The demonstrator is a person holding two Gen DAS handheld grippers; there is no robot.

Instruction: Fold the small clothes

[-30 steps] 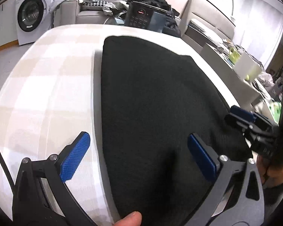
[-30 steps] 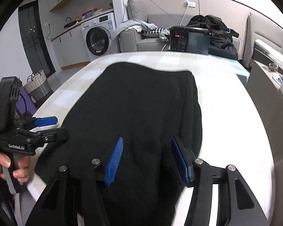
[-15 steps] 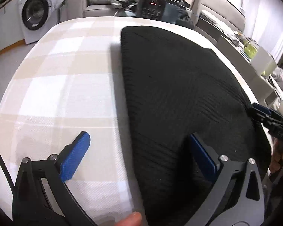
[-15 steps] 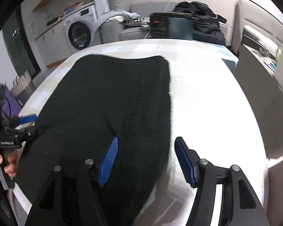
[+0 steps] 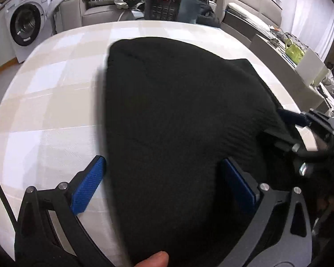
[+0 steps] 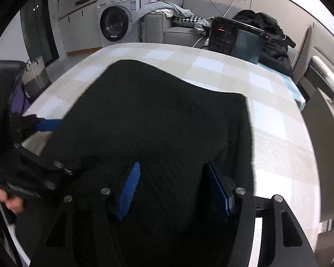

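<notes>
Your left claw (image 5: pixel 160 178) stands wide, with nothing gripped. Its left blue finger (image 5: pixel 88 187) hangs over bare checked counter (image 5: pixel 44 111); its right finger is over the black knit garment (image 5: pixel 178 122), so the cloth's left edge runs between the two. Whether the fingers touch the surface cannot be told from this view. A fingertip of yours shows at the bottom edge of the left wrist view.

Your right claw (image 6: pixel 173 189) is also parted, somewhat narrower than the left, holding nothing. Both its blue fingers (image 6: pixel 129 189) sit over the garment (image 6: pixel 155 122), near its right edge, with dark cloth filling the gap between them.

The garment lies spread flat on the counter (image 6: pixel 278 133), covering most of the near half. Its far edge runs uneven: higher on the left, lower toward a squared corner on the right.

From the left wrist view, the right claw (image 5: pixel 294 129) shows at the garment's right edge. From the right wrist view, the left claw (image 6: pixel 42 133) shows at the garment's left edge, blurred, with your hand (image 6: pixel 9 200) on its grip.

Beyond the counter: a black appliance with a red display (image 6: pixel 222 35), a washing machine (image 6: pixel 115 26), and a grey sofa (image 5: pixel 95 11) piled with clothes.
</notes>
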